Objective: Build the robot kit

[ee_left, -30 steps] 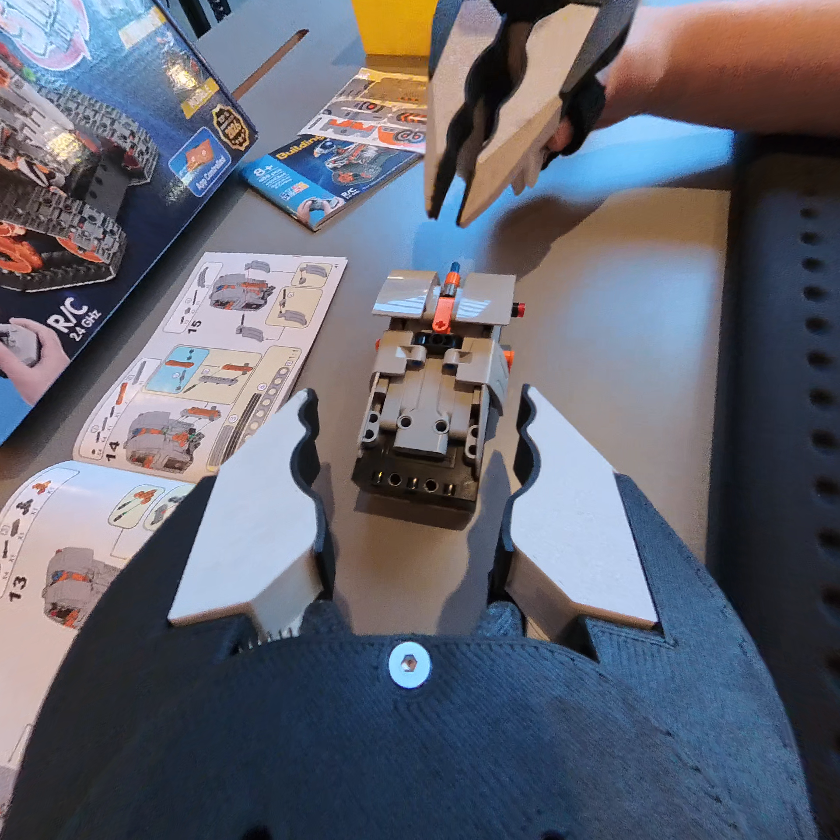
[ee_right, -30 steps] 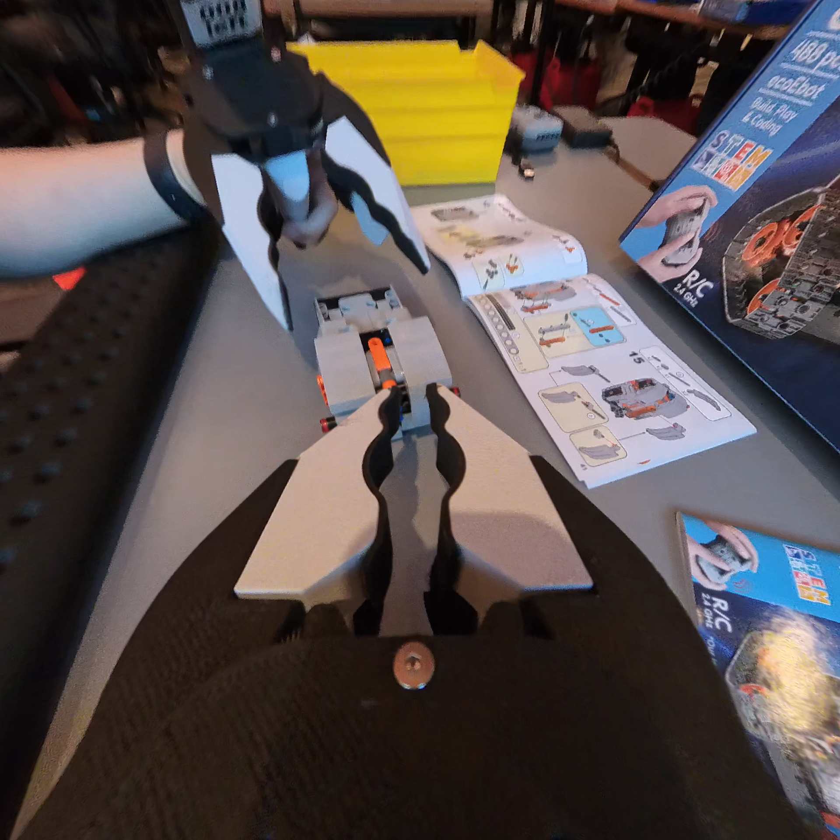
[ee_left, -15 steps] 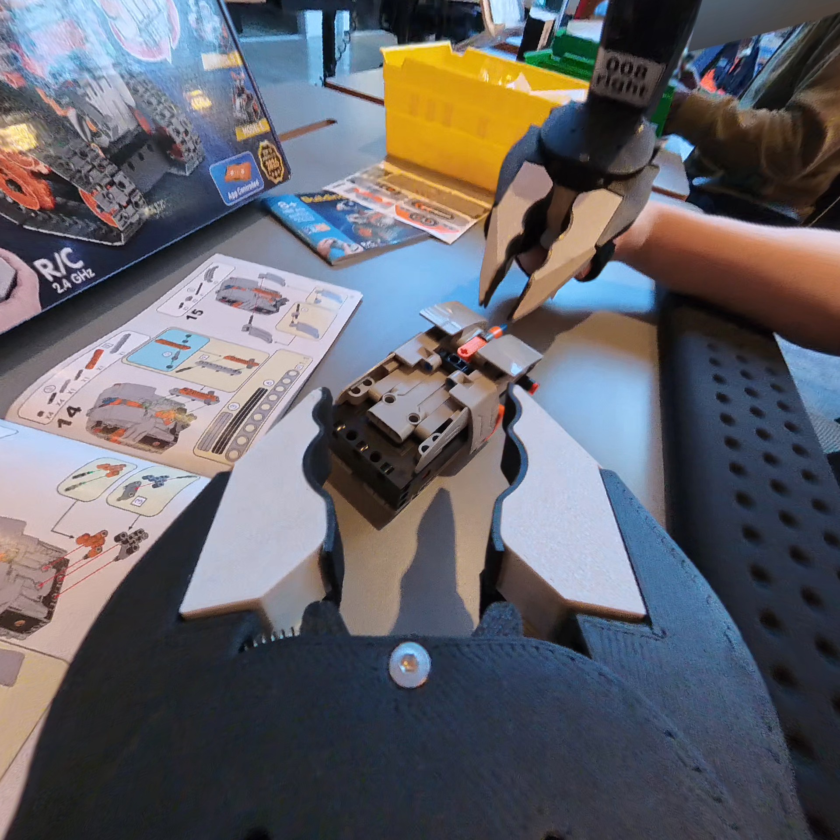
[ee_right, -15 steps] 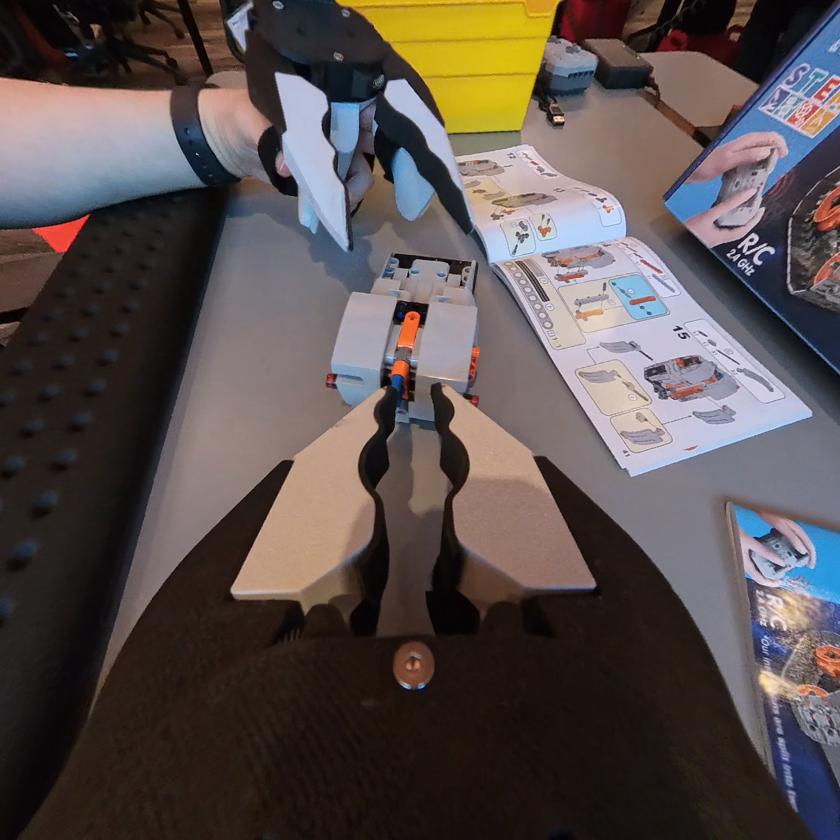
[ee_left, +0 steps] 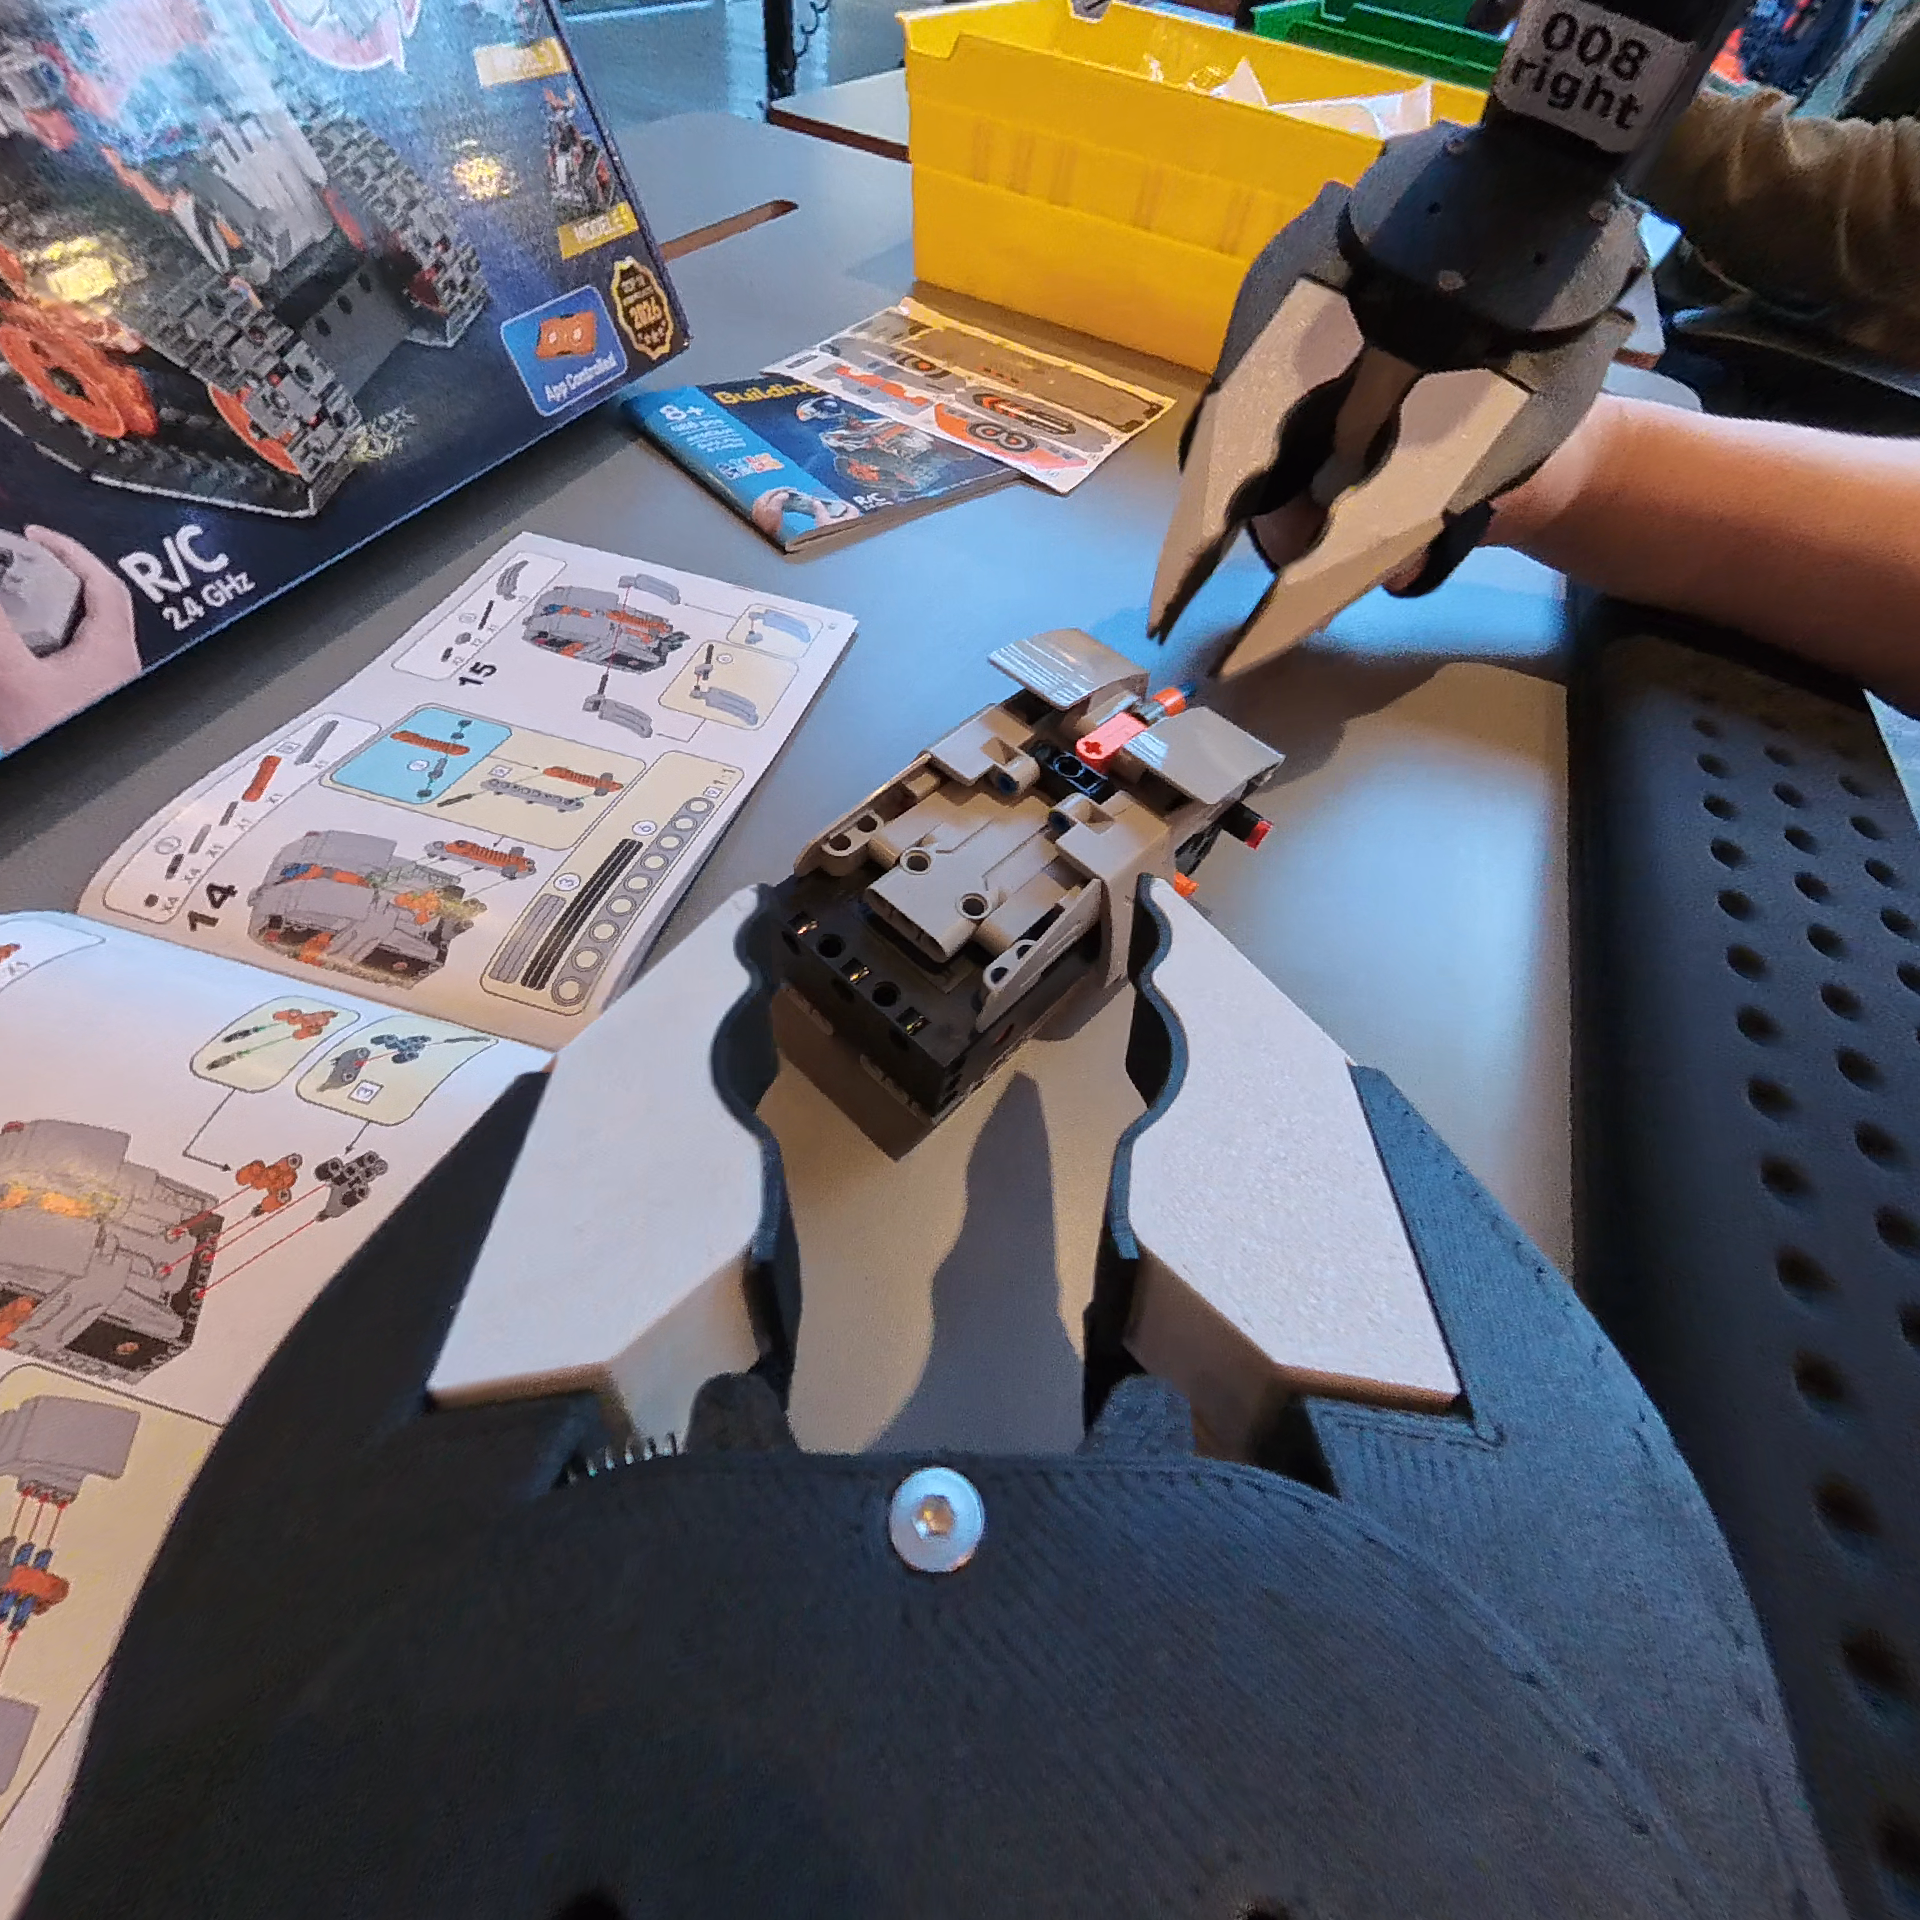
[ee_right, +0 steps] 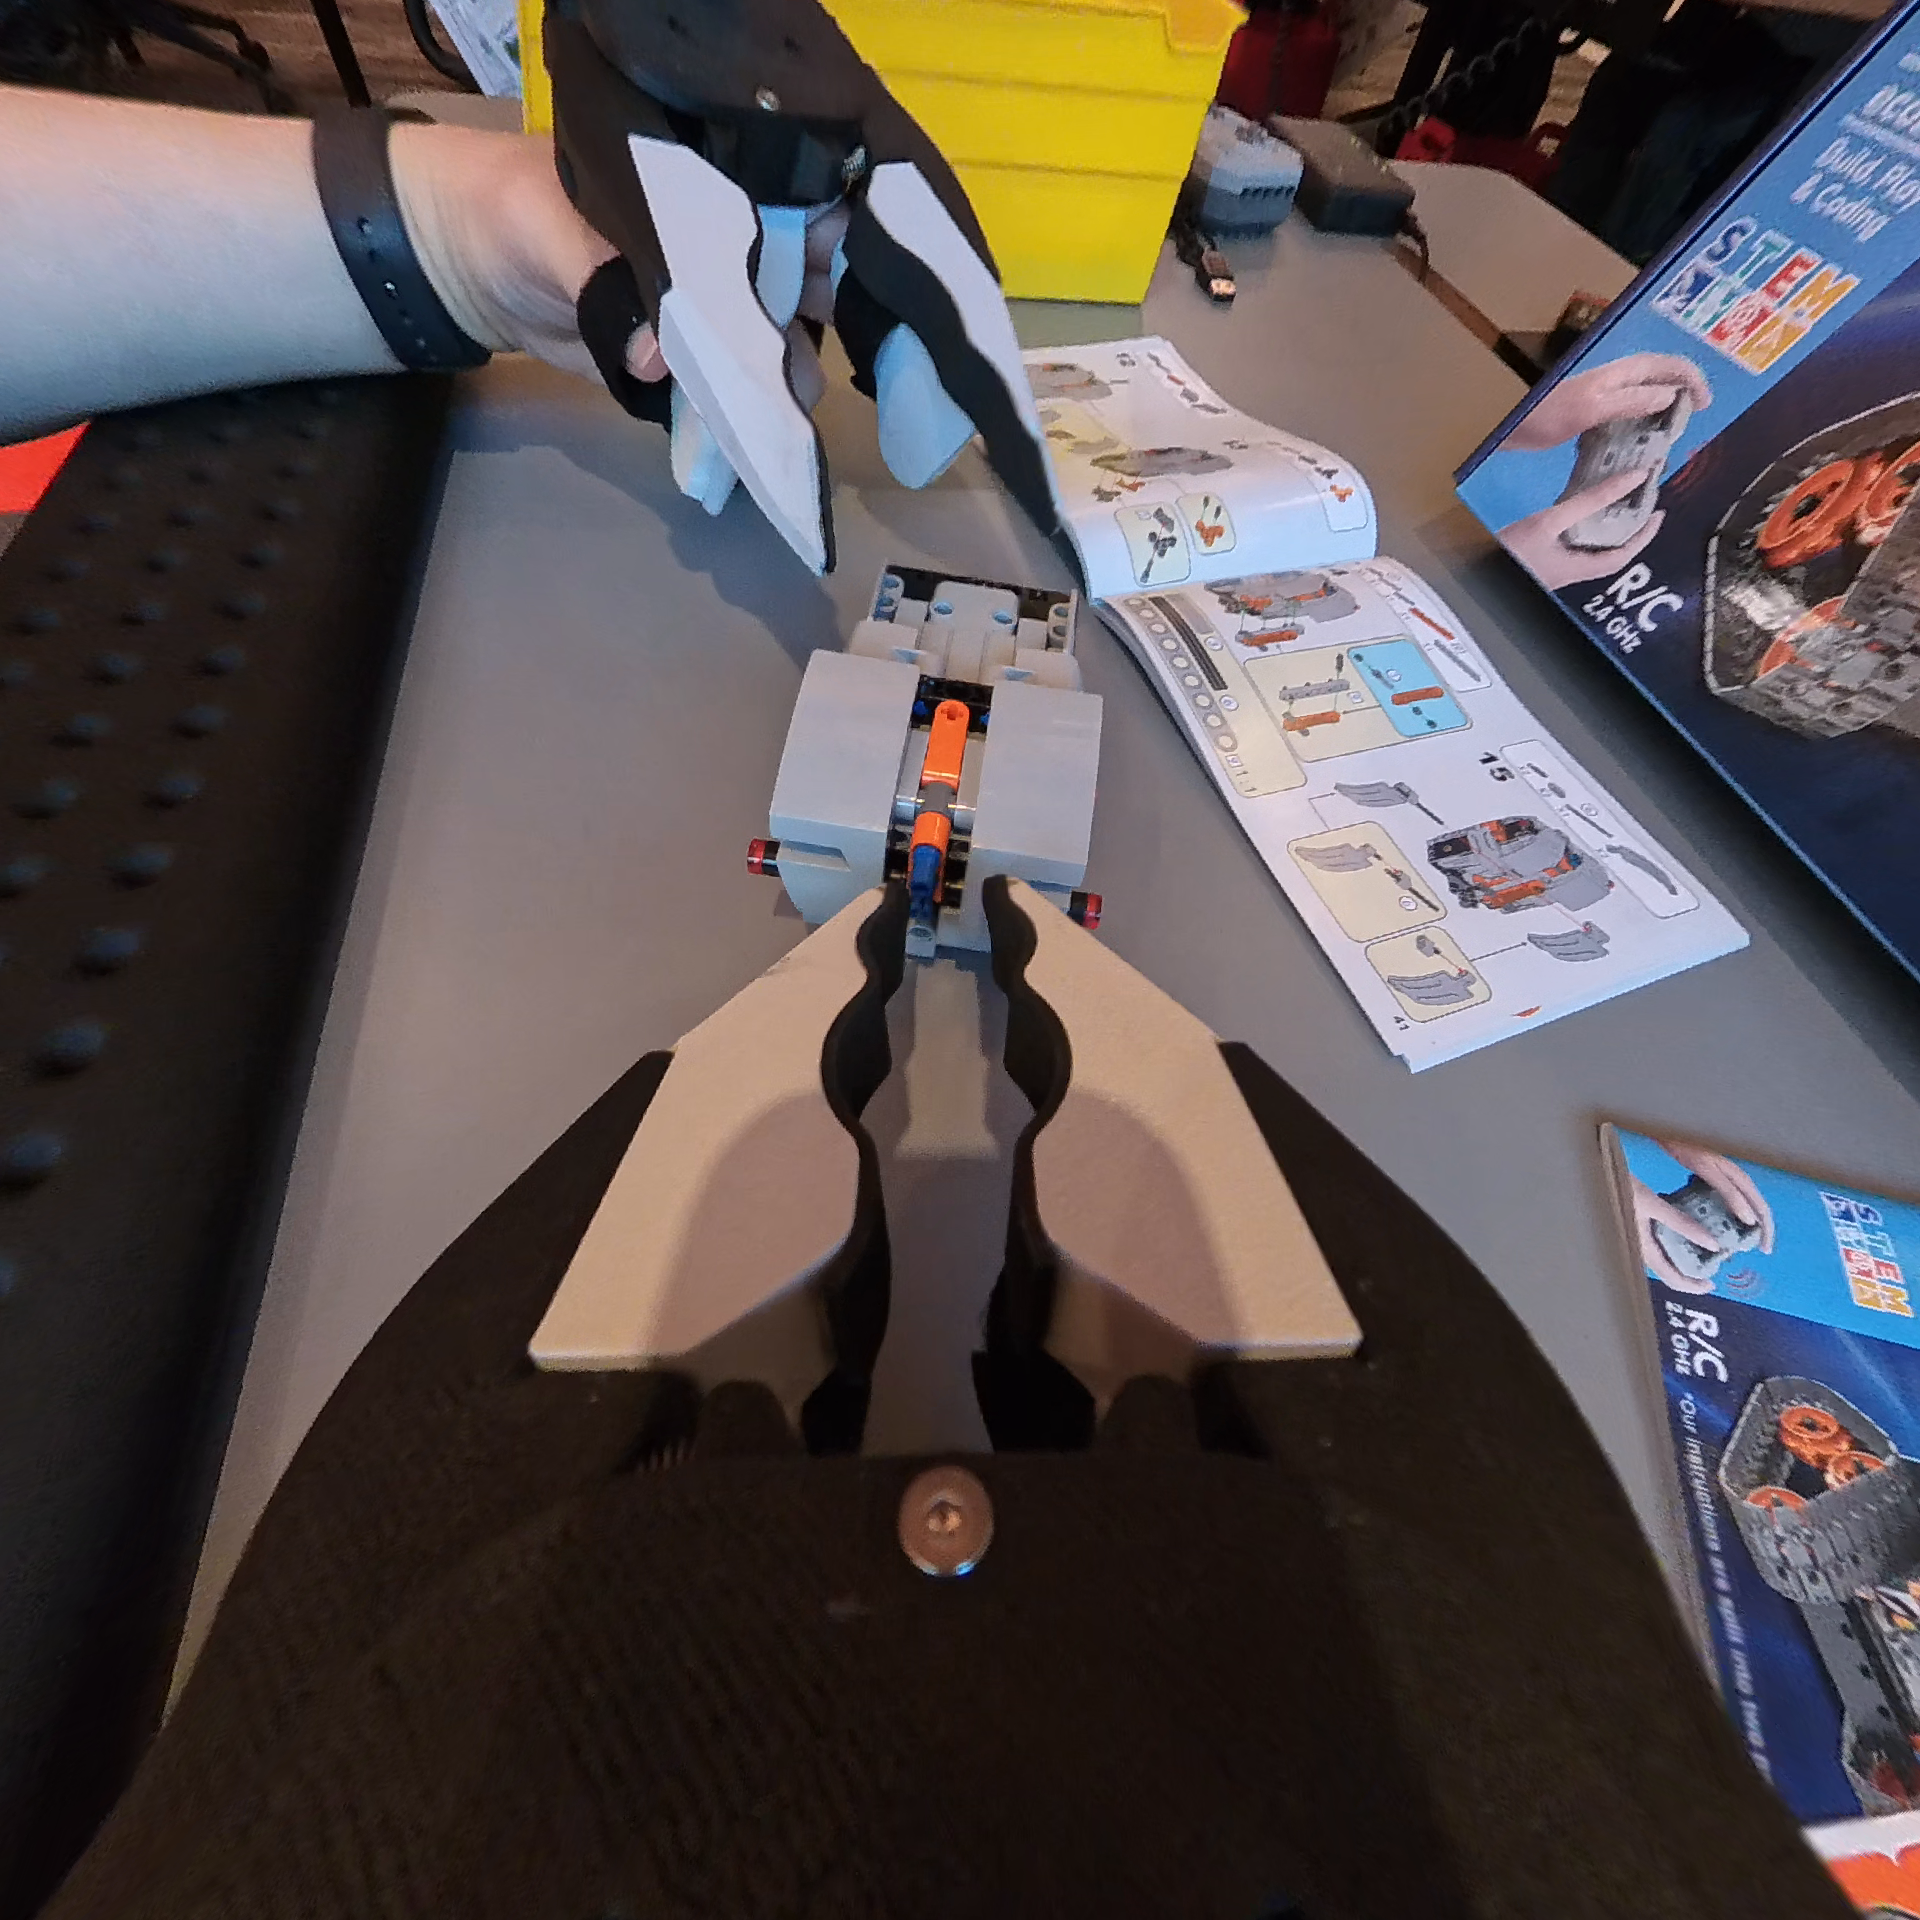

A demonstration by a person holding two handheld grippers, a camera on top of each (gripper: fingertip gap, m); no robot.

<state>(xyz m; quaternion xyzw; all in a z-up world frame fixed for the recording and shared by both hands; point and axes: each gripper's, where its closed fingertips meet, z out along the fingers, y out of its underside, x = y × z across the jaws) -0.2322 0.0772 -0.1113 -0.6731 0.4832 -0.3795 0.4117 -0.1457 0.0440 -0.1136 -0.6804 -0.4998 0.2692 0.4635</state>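
A grey and black brick model (ee_left: 997,883) lies on the grey table (ee_left: 1403,935). An orange and blue pin (ee_left: 1117,738) lies along its top groove. My left gripper (ee_left: 951,920) is open, with one finger on each side of the model's black rear end, close to its sides. My right gripper (ee_right: 940,899) has only a narrow gap between its fingers and holds nothing. Its tips sit at the front end of the model (ee_right: 842,769), just at the tip of the pin (ee_right: 940,748). In the left wrist view the right gripper (ee_left: 1195,644) hovers just above the pin's end. In the right wrist view the left gripper (ee_right: 940,551) stands over the model's far end.
An open instruction booklet (ee_left: 468,790) lies beside the model, with the kit box (ee_left: 260,260) behind it. A yellow bin (ee_left: 1091,208), a small blue booklet (ee_left: 810,447) and a sticker sheet (ee_left: 987,395) sit farther back. A black perforated mat (ee_left: 1766,1039) borders the table. Across from one pair of fingers to the other is roughly 10 cm. From the right gripper's tips to the pin (ee_right: 940,748) is close to 4 cm.
My left gripper has lowered toward the model's rear and its fingers have narrowed around it. My right gripper has moved closer to the pin's end with the same narrow gap.
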